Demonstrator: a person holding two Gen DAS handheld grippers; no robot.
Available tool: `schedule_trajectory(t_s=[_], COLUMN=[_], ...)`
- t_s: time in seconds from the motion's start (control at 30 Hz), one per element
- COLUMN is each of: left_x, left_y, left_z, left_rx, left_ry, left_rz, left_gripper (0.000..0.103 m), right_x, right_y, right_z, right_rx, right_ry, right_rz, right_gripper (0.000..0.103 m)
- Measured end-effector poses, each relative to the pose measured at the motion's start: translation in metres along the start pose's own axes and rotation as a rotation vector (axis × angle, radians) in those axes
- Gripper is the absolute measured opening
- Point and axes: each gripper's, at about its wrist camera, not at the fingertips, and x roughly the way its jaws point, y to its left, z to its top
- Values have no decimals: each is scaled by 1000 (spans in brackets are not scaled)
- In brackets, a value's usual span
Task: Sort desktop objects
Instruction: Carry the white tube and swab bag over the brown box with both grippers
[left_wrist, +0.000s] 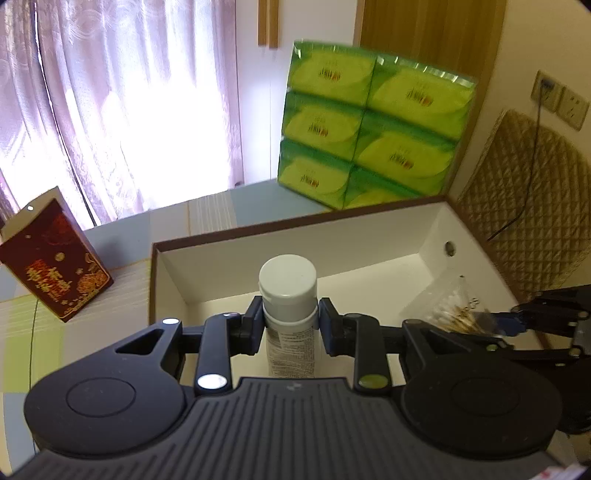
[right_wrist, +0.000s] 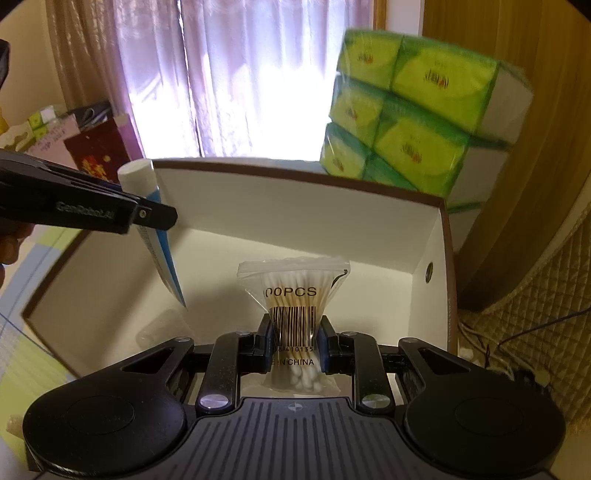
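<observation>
My left gripper (left_wrist: 290, 325) is shut on a white tube with a white cap (left_wrist: 289, 295) and holds it above the open white box with a brown rim (left_wrist: 369, 266). In the right wrist view the tube (right_wrist: 155, 221) hangs cap-up over the box (right_wrist: 295, 218), gripped near its cap by the left gripper (right_wrist: 147, 214). My right gripper (right_wrist: 294, 343) is shut on a clear bag of cotton swabs (right_wrist: 293, 295), over the box's right part. The bag (left_wrist: 448, 306) and right gripper (left_wrist: 513, 321) show at right in the left wrist view.
A stack of green tissue packs (left_wrist: 373, 122) stands behind the box, also in the right wrist view (right_wrist: 413, 107). A dark red carton (left_wrist: 55, 258) stands on the table at left. A quilted beige cover (left_wrist: 532, 221) and cables lie to the right.
</observation>
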Motion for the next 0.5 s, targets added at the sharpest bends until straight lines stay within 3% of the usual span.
schedule_trajectory(t_s=[0.3,0.5], left_x=[54,68], left_y=[-8,-13], left_z=[-4,5], left_rx=[19,57], left_ry=[153,172], left_rz=[-9,-10], left_gripper=[26,26], right_x=[27,39], right_y=[-9,-7], right_z=[2,5], right_rx=[16,19], right_ry=[72,101], right_rz=[11,30], right_gripper=[20,20])
